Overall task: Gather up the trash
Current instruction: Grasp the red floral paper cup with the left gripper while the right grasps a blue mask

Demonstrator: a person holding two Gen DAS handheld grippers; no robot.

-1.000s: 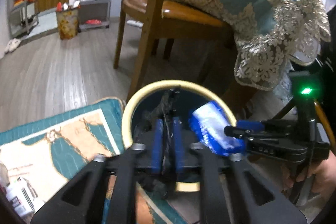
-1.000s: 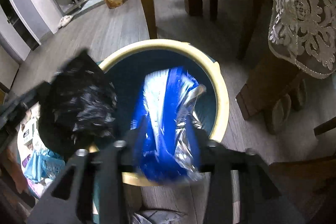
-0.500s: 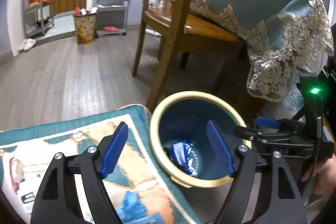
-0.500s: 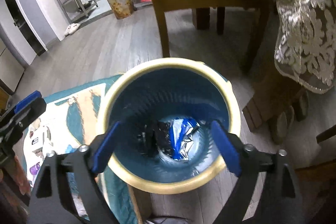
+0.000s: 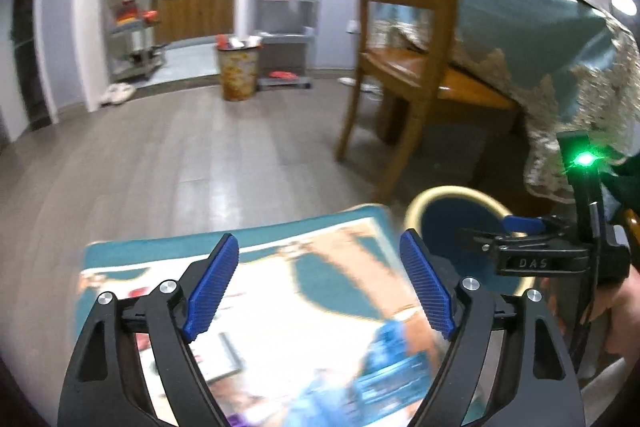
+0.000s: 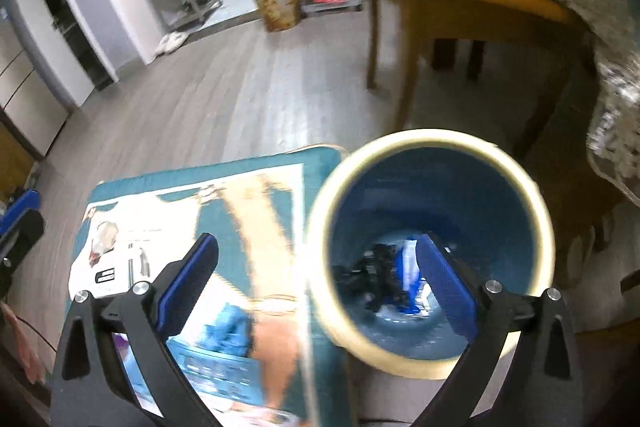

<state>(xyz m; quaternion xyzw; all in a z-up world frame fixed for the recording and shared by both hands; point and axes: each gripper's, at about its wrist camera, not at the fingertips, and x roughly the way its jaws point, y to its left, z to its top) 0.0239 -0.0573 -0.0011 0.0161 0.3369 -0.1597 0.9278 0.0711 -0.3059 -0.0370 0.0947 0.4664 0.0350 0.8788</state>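
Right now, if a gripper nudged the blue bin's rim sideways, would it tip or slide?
The blue bin looks tall with a wide cream rim, so a rim push would probably tip it rather than slide it. It holds only a blue wrapper and a black bag, so likely light. The open right gripper hovers nearby.

Bin (image 6: 430,143) mouth open above; chair (image 6: 404,27) legs and tablecloth (image 6: 616,115) crowd behind.

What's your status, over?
Both grippers, left and right, open, empty. Black bag and blue wrapper in bin. Nothing obstructing.
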